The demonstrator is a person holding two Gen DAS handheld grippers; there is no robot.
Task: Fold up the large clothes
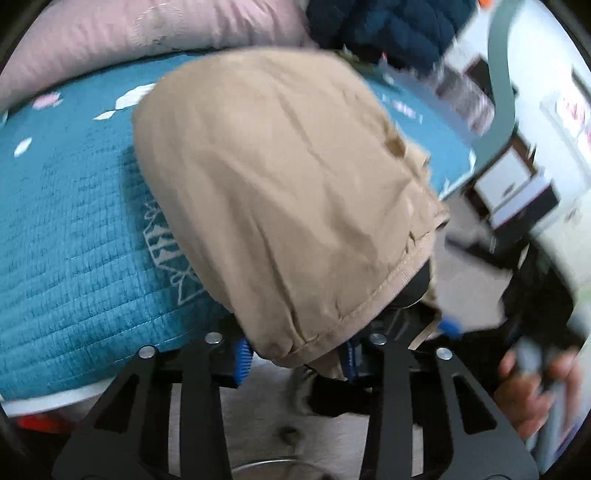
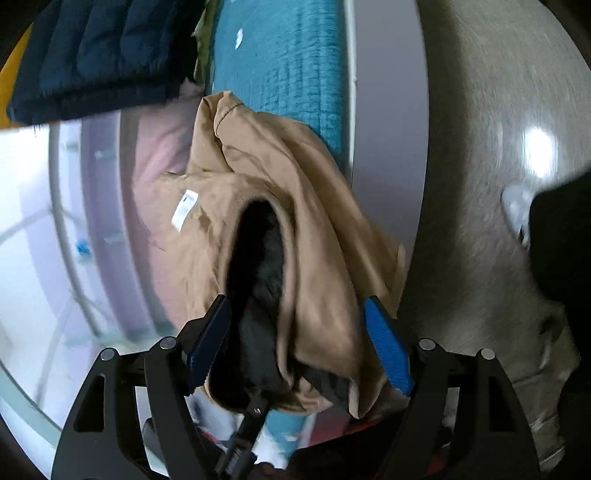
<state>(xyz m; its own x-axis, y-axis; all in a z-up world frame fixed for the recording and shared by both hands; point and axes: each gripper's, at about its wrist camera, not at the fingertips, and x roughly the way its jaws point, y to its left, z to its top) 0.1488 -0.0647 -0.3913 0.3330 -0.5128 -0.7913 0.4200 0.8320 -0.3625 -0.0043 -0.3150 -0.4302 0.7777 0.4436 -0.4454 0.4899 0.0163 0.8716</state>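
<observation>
- Black linkage arms of the left gripper (image 1: 295,356) filled the 6 o'clock edge of the left wrist view; its blue pads (image 1: 242,356) sat narrowly apart, pinched on the ribbed hem of a tan jacket (image 1: 280,192).
- That jacket lay draped over a teal quilted bedspread (image 1: 74,251), spreading toward 12 o'clock.
- A pink pillow (image 1: 147,33) lay at 11 o'clock, a dark navy garment (image 1: 388,29) at 1 o'clock.
- In the right wrist view, the right gripper (image 2: 299,347) stood wide open, tan cloth and black lining bunched loosely between its fingers (image 2: 388,350); no firm hold showed.
- Grey floor (image 2: 498,110) curved from 1 to 4 o'clock.
- A hand (image 1: 532,387) at 4 o'clock in the left view was blurred; furniture at 2 o'clock was smeared beyond reading.
</observation>
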